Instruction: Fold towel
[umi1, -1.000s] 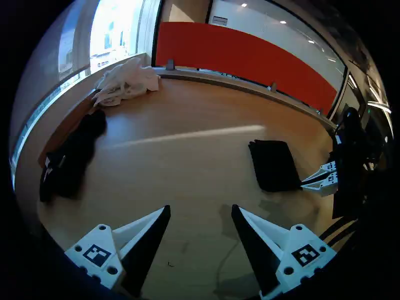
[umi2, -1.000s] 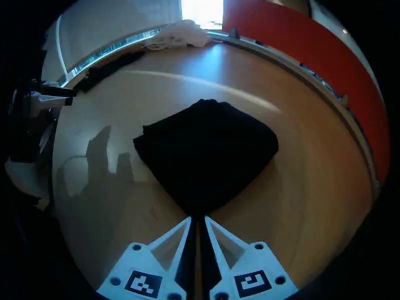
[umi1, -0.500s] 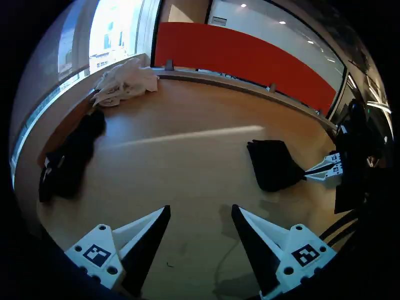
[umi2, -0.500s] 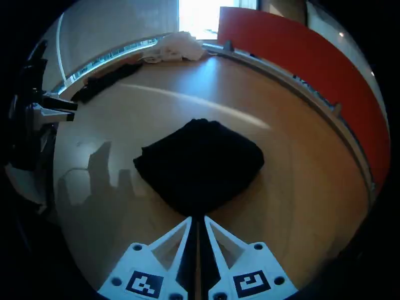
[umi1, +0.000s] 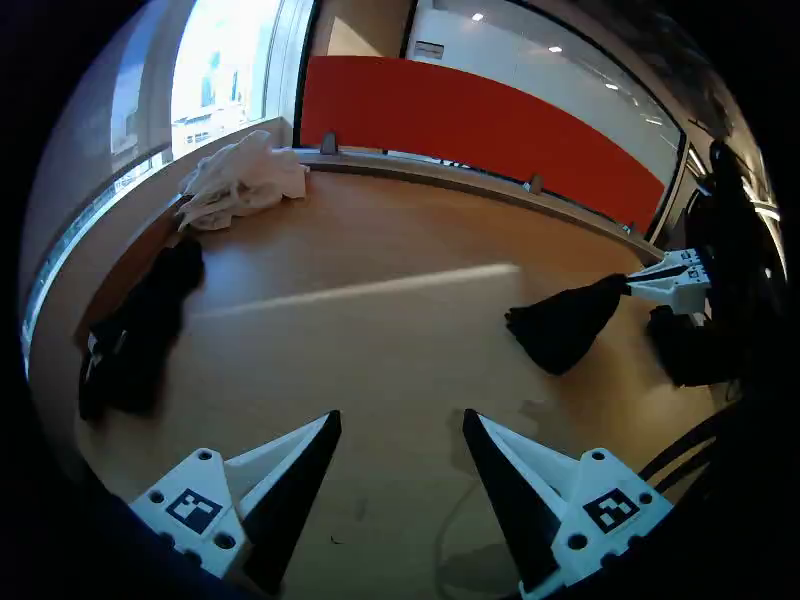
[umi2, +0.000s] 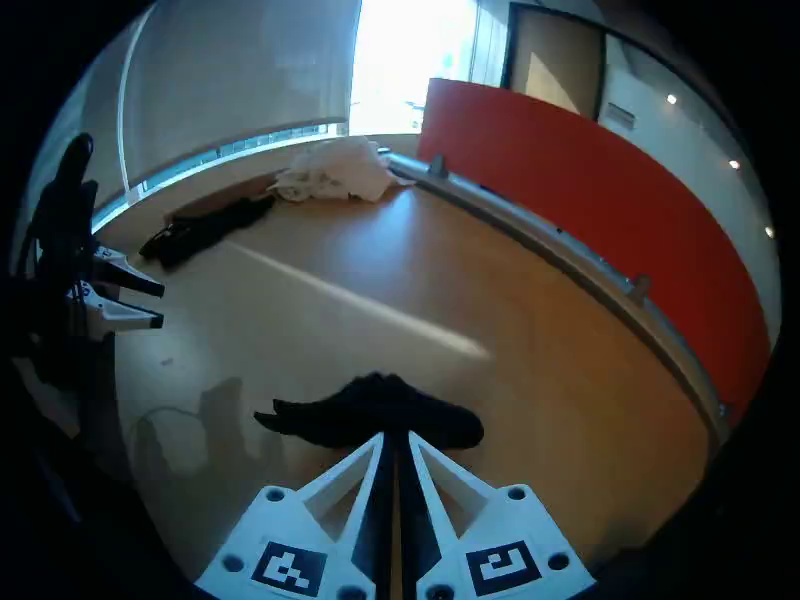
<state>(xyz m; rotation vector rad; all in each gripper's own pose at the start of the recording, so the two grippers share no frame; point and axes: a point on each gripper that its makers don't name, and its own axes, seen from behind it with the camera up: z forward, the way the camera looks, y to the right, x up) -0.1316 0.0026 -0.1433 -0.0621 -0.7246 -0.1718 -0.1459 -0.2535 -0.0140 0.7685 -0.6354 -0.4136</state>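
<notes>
A folded black towel (umi2: 375, 410) hangs from my right gripper (umi2: 396, 450), which is shut on its near edge and holds it partly lifted off the wooden table (umi2: 420, 290). In the left gripper view the same black towel (umi1: 565, 325) droops at the right from the right gripper (umi1: 640, 285), its lower end still touching the table. My left gripper (umi1: 400, 440) is open low over the table's near side, with nothing between its fingers. In the right gripper view the left gripper (umi2: 135, 300) sits at the far left.
A heap of white cloth (umi1: 240, 175) lies at the table's far left corner by the window. A dark cloth (umi1: 140, 320) lies along the left edge. A red partition (umi1: 480, 120) runs along the table's far side. Bare table (umi1: 360, 300) spreads across the middle.
The right gripper has risen, lifting the folded black towel off the table by its near edge so it now hangs bunched. The left gripper has stayed open and nearly still.
</notes>
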